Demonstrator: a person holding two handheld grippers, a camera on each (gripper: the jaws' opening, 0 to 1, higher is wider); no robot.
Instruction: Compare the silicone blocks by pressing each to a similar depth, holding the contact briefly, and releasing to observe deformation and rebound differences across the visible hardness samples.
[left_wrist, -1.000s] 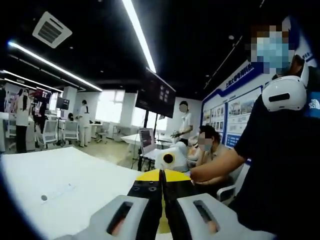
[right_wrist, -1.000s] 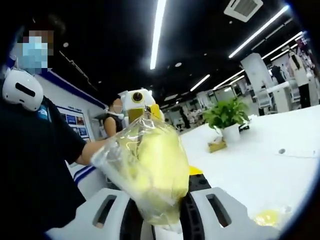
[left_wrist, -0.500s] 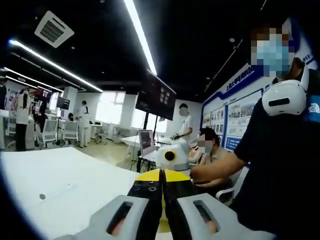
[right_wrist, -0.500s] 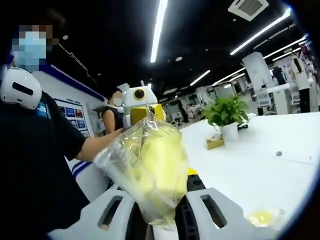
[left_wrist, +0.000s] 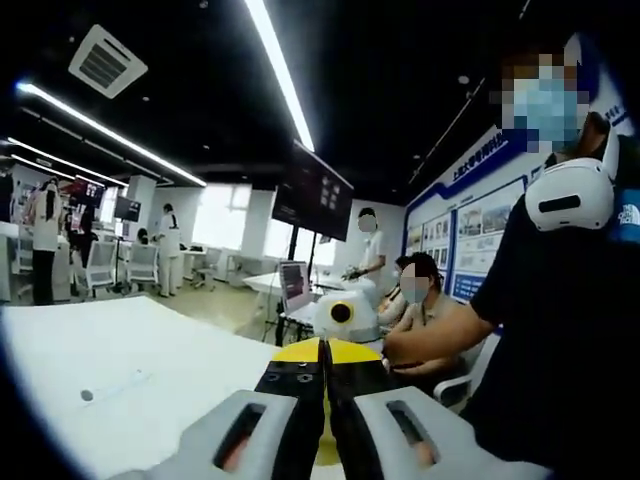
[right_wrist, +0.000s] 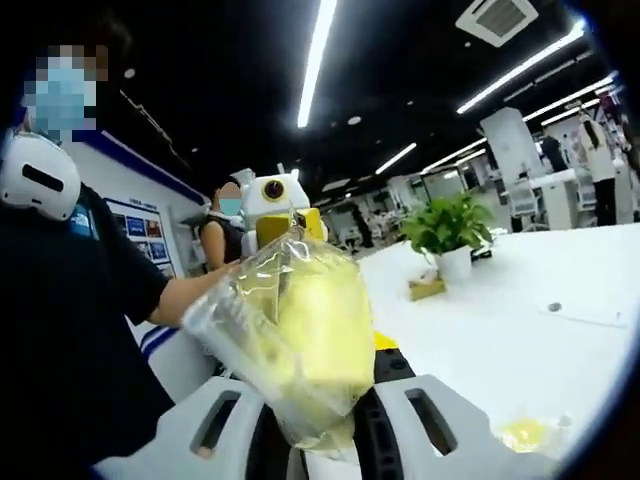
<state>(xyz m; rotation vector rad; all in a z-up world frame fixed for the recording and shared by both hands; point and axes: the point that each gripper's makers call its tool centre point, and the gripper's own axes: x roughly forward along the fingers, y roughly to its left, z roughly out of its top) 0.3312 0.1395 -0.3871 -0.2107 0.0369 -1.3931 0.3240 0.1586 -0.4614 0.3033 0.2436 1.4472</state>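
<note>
Right gripper (right_wrist: 318, 425), jaws clamping a clear plastic bag of yellow silicone blocks (right_wrist: 295, 345) aloft at twelve o'clock, likely presenting samples for pressing; left gripper (left_wrist: 324, 400), jaws meeting, empty, is idling over the white table (left_wrist: 120, 370).

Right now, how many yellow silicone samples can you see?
2. One bagged yellow block is clamped in the right tongs, held up off the white table. A smaller yellow piece lies on that table at lower right. Others may be out of frame.
</note>
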